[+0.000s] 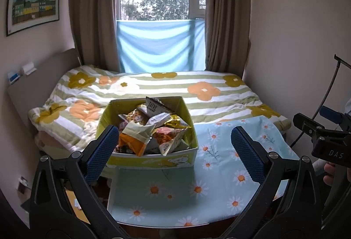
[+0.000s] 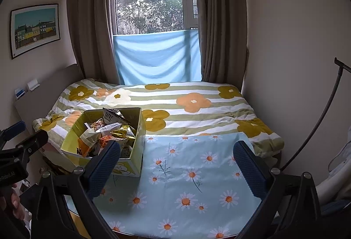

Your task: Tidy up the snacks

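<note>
A yellow-green cardboard box (image 1: 153,159) stands on the blue daisy cloth (image 1: 175,190), filled with several snack packets (image 1: 151,129) in orange, gold, white and grey. My left gripper (image 1: 174,149) is open and empty, just in front of the box, its left pad beside the box's near left corner. In the right wrist view the box (image 2: 133,162) sits to the left, with the packets (image 2: 109,131) piled inside. My right gripper (image 2: 176,162) is open and empty over the bare cloth (image 2: 186,184), right of the box.
A bed with a striped floral duvet (image 1: 166,90) lies behind the table, under a curtained window with a blue sheet (image 1: 160,46). Walls close in on both sides. The right gripper's body (image 1: 324,138) shows at the left view's right edge.
</note>
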The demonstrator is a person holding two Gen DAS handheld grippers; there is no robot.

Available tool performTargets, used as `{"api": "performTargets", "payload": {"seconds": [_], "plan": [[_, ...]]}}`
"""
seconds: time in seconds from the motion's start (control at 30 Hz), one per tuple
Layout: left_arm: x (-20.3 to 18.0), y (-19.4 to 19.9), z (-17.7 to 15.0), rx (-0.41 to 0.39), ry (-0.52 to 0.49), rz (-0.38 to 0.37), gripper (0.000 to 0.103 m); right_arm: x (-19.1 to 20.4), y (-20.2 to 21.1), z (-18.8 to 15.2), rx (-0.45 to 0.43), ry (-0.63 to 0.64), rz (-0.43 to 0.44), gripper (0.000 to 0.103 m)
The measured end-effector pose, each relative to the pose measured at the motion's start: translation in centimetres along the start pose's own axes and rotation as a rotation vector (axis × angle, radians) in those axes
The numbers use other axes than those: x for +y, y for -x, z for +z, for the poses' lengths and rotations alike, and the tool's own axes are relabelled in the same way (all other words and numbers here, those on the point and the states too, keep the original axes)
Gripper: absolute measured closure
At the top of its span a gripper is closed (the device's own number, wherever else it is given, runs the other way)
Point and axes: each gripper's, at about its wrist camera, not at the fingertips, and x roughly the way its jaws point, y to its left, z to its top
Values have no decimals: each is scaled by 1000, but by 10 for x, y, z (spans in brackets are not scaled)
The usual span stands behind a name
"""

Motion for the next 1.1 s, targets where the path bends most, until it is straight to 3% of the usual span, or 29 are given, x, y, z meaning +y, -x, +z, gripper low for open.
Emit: {"api": "performTargets", "payload": {"seconds": [0.7, 1.1], "plan": [[0, 0, -1, -2, 0, 3, 1, 0, -3, -4, 10, -25, -22, 1], [1, 6, -5, -48, -4, 61, 1, 0, -3, -3, 10, -25, -21, 1]]}}
